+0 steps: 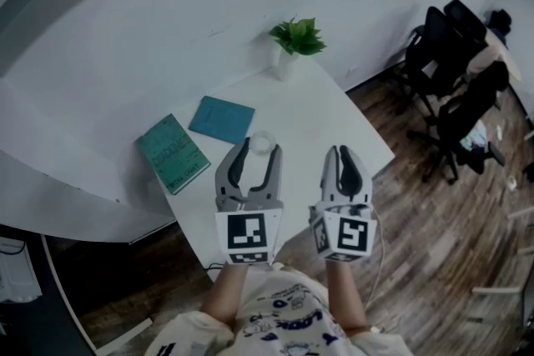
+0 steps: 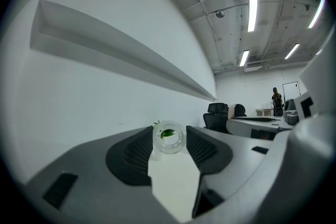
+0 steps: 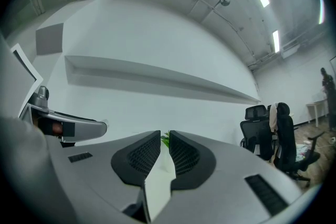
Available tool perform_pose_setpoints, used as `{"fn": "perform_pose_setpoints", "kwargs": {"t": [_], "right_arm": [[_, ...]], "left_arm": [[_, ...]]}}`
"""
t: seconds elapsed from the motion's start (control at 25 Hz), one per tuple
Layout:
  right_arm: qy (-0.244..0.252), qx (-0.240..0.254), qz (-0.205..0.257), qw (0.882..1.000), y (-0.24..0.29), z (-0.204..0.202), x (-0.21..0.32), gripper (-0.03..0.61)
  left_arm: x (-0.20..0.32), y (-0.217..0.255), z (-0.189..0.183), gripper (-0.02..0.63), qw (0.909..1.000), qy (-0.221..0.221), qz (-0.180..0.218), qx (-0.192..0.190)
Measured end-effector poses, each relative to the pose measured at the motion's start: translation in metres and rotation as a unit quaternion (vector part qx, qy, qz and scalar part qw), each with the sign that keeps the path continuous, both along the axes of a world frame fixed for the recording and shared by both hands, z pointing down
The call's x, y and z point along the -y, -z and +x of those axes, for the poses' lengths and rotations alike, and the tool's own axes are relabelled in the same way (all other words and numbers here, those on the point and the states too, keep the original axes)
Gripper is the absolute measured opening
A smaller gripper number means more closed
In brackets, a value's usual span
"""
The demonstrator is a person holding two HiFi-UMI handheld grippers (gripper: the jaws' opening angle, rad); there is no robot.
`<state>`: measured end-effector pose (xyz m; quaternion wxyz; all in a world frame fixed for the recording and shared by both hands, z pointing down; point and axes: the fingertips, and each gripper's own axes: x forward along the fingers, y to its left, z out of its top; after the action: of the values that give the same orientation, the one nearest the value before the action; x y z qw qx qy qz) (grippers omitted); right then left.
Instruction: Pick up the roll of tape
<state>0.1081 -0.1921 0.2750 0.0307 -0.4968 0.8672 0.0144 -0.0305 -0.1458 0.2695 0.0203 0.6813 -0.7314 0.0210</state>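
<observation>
- Roll of tape [image 2: 169, 137]: clear ring over the middle of the worktop [image 1: 334, 117], well short of the potted plant [image 1: 296, 37] at the far corner. It stands on its rim.
- Key relation: the roll sits dead ahead of the left hand-held gripper [image 1: 259, 146], right at its tips and between them. The roll's hole faces back along the gripper, with the plant's leaves visible through it.
- Left jaws: wide, one pad on each flank of the roll. The roll fills the gap edge to edge, so I read this as a grip at the very tips, shallow.
- Cannot tell whether the roll rests on the worktop or is already clear of it.
- Left hand is the nearer. Gripper held level, forearm straight behind it.
- Right hand-held gripper [image 1: 343, 151]: beside the left, toward the worktop's right edge, level. Jaws nearly together, a thin slit, nothing in them.
- Judgement: a straight lift suits, but a tip grip may let the roll pivot.
</observation>
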Motion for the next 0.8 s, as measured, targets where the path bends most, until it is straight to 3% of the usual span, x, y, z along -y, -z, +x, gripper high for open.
{"fn": "perform_pose_setpoints", "kwargs": {"t": [0.68,0.8], "right_arm": [[-0.001,-0.001,-0.001,1.0,-0.0014,-0.0025,-0.0038,0.023],[0.002,-0.005,0.003,1.0,0.0005,-0.0028,-0.0039,0.023]], "left_arm": [[-0.0024,-0.0026,0.0,0.201,1.0,-0.003,-0.002,0.004],[-0.003,-0.0011,0.0016,0.201,0.9999,0.0,0.002,-0.012]]}}
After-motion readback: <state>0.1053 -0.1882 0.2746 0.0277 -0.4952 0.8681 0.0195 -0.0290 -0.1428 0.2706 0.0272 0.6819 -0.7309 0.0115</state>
